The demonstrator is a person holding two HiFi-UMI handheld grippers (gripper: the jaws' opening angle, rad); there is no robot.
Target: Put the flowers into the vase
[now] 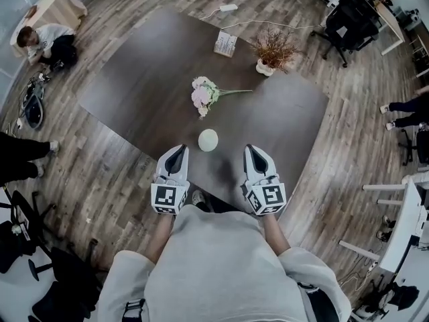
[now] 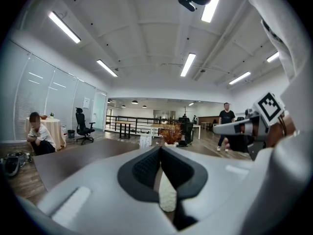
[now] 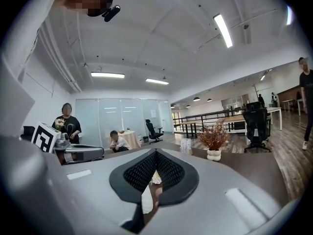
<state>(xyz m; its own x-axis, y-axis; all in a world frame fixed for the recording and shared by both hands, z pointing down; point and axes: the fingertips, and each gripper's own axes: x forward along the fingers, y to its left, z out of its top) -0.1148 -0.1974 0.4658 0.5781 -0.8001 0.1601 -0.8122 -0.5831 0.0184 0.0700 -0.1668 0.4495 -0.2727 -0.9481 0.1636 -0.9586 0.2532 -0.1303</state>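
Note:
A bunch of pink and white flowers (image 1: 204,94) lies on the dark table (image 1: 134,79), its green stem pointing right. A round white vase (image 1: 208,140) stands nearer me, just in front of the flowers. My left gripper (image 1: 177,150) hovers at the table's near edge, left of the vase, shut and empty. My right gripper (image 1: 252,149) is level with it on the vase's right, also shut and empty. In the left gripper view the vase (image 2: 167,198) shows low through the notch of the shut jaws. The right gripper view shows the vase (image 3: 145,200) and flowers (image 3: 156,177) the same way.
A white pot of dried brown plants (image 1: 271,52) stands at the table's far right, with a white card (image 1: 226,43) beside it and a cable with adapter (image 1: 228,8) behind. Office chairs (image 1: 348,22) and people stand around the table on the wooden floor.

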